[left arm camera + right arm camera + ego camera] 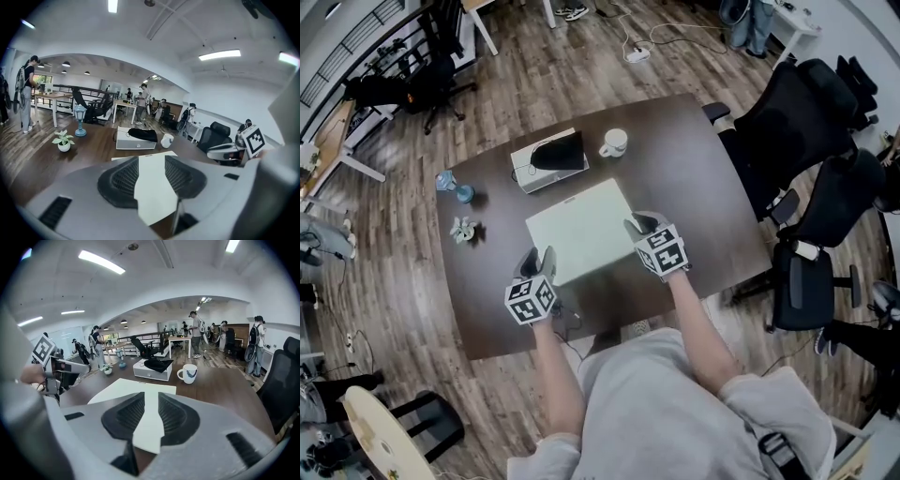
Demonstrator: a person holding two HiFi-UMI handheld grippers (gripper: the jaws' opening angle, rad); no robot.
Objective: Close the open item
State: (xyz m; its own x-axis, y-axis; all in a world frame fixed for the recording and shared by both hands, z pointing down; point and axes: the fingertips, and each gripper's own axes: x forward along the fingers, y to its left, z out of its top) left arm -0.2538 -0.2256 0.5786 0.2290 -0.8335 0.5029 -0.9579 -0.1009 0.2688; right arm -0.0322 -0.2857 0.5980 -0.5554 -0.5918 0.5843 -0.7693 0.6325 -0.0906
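Head view: the pale item is lying flat on the table, its near corners sitting at the left tongs and right tongs. Left, then right gripper view: each pair is standing released, jaws apart, a corner showing in the gap. Closing is looking finished; the next move is likely calling for lifting both tongs clear.

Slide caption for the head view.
Left gripper and right gripper at near corners of a pale laptop on a table.
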